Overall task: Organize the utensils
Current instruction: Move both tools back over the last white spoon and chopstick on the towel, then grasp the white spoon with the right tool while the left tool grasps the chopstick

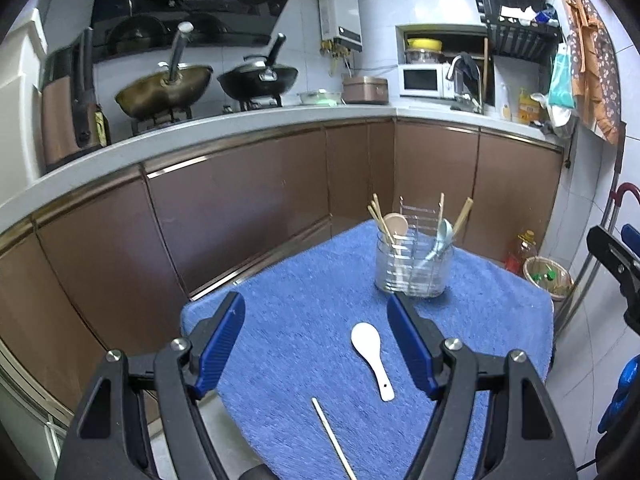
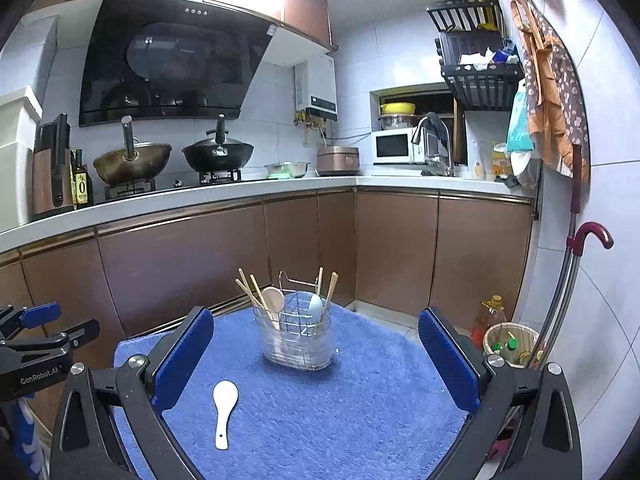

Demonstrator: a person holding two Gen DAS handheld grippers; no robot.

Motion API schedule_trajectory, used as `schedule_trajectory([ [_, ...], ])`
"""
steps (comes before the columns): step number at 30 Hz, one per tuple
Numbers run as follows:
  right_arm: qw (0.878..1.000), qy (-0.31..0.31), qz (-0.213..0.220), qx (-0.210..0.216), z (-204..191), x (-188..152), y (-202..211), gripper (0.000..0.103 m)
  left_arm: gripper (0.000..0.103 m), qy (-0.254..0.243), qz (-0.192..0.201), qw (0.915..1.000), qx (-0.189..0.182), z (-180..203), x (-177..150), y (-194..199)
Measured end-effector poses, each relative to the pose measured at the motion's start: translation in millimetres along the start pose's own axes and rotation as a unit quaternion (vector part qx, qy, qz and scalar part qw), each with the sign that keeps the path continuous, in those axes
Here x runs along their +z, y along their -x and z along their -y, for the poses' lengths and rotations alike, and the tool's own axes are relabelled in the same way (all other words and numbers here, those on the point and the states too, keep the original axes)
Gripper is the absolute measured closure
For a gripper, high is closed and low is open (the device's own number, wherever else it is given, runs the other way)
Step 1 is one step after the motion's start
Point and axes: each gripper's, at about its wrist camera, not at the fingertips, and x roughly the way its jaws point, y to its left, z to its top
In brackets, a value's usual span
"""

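Observation:
A clear utensil holder (image 1: 414,268) (image 2: 298,340) stands on the blue mat (image 1: 296,320) (image 2: 340,408). It holds several chopsticks, a beige spoon (image 1: 396,224) (image 2: 273,298) and a pale blue spoon (image 1: 442,238) (image 2: 315,307). A white rice spoon (image 1: 372,356) (image 2: 223,410) lies flat on the mat. A single chopstick (image 1: 334,438) lies near the mat's front edge. My left gripper (image 1: 316,344) is open and empty above the mat, the white spoon between its fingers. My right gripper (image 2: 316,360) is open and empty, with the holder between its fingers farther off.
Brown kitchen cabinets (image 2: 200,256) and a white counter (image 2: 180,200) with two woks lie behind the mat. A wicker bin (image 2: 510,344) and an oil bottle (image 2: 486,318) stand on the floor to the right. The left gripper's body (image 2: 36,356) shows at the left edge.

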Motion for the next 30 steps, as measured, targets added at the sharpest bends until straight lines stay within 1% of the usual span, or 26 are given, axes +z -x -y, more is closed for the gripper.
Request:
schedule_trajectory([
  [7,1.0,-0.003,-0.019,0.004,5.4,-7.6,-16.9,0.0,0.031,0.011,-0.047,0.9985,-0.026,1.8,-9.2,-27.8],
  [10,1.0,-0.002,-0.028,0.007,7.6,-11.5,-25.4,0.0,0.031,0.015,-0.07,0.9971,-0.027,0.1,-16.1,-42.3],
  [14,0.999,-0.003,-0.051,0.018,9.7,-20.4,-41.5,0.0,0.031,0.042,-0.122,0.9907,-0.043,-11.5,-28.9,-69.8],
  [16,0.998,-0.002,-0.063,0.022,9.0,-25.2,-48.5,0.0,0.031,0.062,-0.148,0.9854,-0.057,-19.4,-36.3,-83.5],
  [19,0.996,-0.005,-0.082,0.03,8.3,-32.7,-61.2,0.0,0.031,0.09,-0.185,0.9746,-0.088,-28.3,-48.3,-102.7],
  [22,0.994,-0.009,-0.101,0.042,7.0,-40.5,-74.5,0.0,0.031,0.114,-0.22,0.9619,-0.115,-33.5,-60.9,-119.6],
  [25,0.99,-0.012,-0.126,0.06,3.5,-48.7,-89.0,0.0,0.032,0.131,-0.251,0.9503,-0.129,-37.1,-71.6,-135.4],
  [26,0.989,-0.01,-0.135,0.067,1.5,-52.1,-94.8,0.0,0.032,0.137,-0.264,0.9453,-0.134,-38.2,-76.8,-141.3],
  [27,0.987,-0.009,-0.141,0.071,-0.9,-53.0,-99.4,0.001,0.032,0.14,-0.273,0.9418,-0.137,-38.2,-80.0,-145.5],
  [28,0.985,-0.005,-0.151,0.08,-4.2,-56.2,-105.9,0.004,0.034,0.144,-0.285,0.9374,-0.138,-38.8,-84.4,-150.5],
  [29,0.983,-0.004,-0.159,0.09,-6.5,-58.4,-110.8,0.007,0.04,0.147,-0.294,0.9342,-0.139,-38.5,-88.2,-154.1],
  [30,0.979,-0.005,-0.174,0.106,-9.8,-62.2,-118.8,0.014,0.044,0.15,-0.306,0.9297,-0.139,-38.6,-93.0,-159.5],
])
